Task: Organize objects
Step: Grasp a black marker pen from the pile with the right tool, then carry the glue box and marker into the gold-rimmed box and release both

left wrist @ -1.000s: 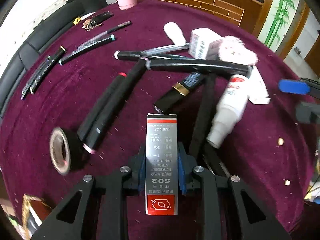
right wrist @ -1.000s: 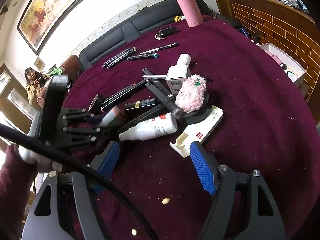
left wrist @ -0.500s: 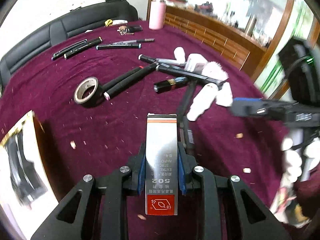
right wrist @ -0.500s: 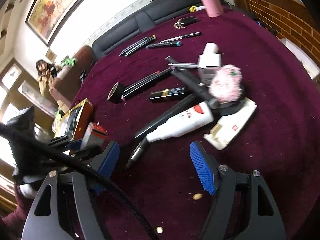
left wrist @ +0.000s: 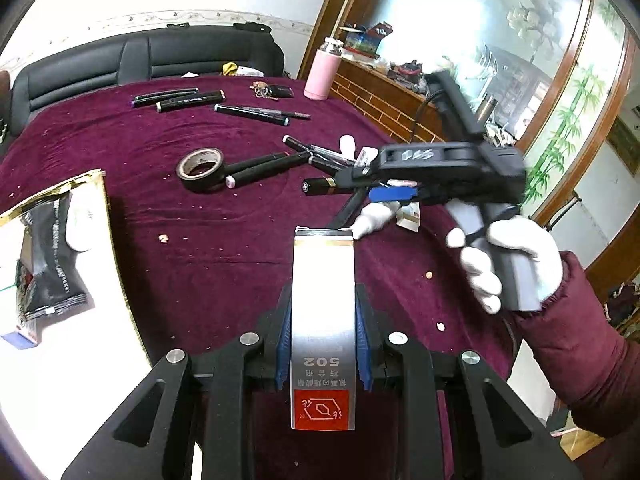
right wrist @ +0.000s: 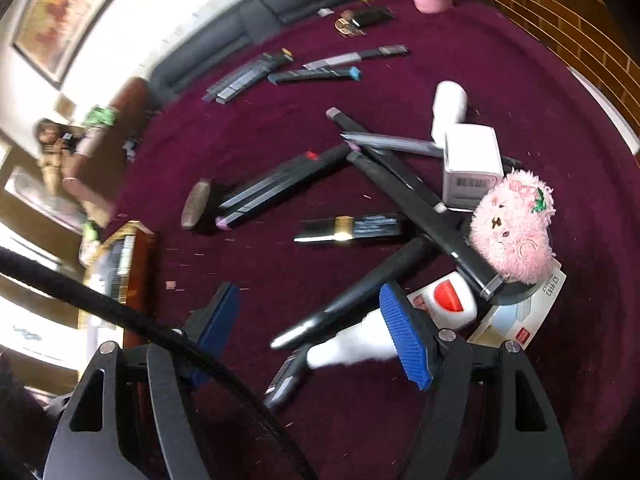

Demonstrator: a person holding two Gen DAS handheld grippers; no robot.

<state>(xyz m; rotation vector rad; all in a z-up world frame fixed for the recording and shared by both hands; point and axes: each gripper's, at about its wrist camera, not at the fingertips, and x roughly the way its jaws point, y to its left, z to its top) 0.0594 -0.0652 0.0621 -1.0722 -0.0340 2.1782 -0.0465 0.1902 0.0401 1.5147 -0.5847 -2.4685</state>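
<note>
**Observer:** What's changed over the last second?

**Operator:** I've lifted the left gripper (left wrist: pixel 323 344) away from the heap of markers. A second ago its camera looked almost straight down on the pile; now it looks across the cloth, and the open box (left wrist: pixel 60 248) has come in at the left edge. Its jaws stay clamped on the glue carton (left wrist: pixel 323 320), which stands upright between the pads, clear of the table. I'd say I'm carrying it toward that box.

**Observer:** And the right side?

**Operator:** The right gripper (right wrist: pixel 316 332) has dropped closer to the heap. Its jaws are spread wide with nothing between them, and the white bottle (right wrist: pixel 400 328) lies just past the right pad, nozzle pointing between the jaws. That's probably my next pick.

**Observer:** Anything you can't read?

**Operator:** Plenty. The right view is smeared by motion, so I can't tell whether the pad touches the bottle. From the left view, the right gripper covers most of the heap beside the tape roll (left wrist: pixel 200 168). The box is cut off by the frame; I see a dark pouch (left wrist: pixel 48 256) inside, not the free room.
</note>
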